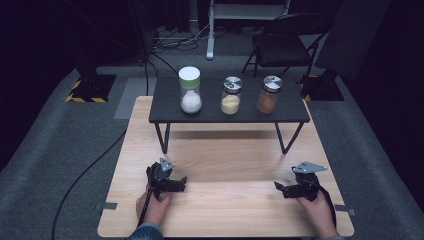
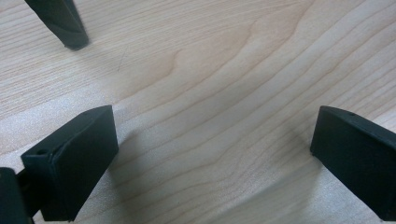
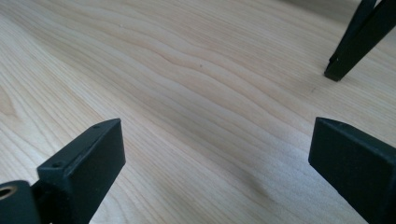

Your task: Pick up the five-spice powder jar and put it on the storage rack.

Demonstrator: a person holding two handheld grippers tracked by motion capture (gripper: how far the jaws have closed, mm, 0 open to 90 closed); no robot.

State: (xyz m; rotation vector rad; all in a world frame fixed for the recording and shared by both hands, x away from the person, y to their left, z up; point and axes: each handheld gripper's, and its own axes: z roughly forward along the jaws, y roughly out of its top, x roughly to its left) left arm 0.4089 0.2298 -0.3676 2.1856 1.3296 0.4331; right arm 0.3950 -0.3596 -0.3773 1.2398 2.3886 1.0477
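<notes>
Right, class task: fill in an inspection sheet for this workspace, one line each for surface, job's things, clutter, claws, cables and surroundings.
Surface: light wooden table, bare between the hands; a low black shelf stands at its far side.
Job's things: three jars in a row on the shelf: white-powder jar with a pale green lid, yellow-powder jar, orange-brown-powder jar.
Clutter: nothing seen.
Claws: left claw and right claw both open, empty, low over the near table.
Cables: black cable runs across the floor on the left.
Surroundings: grey carpet, folding chair behind, dark room.
</notes>
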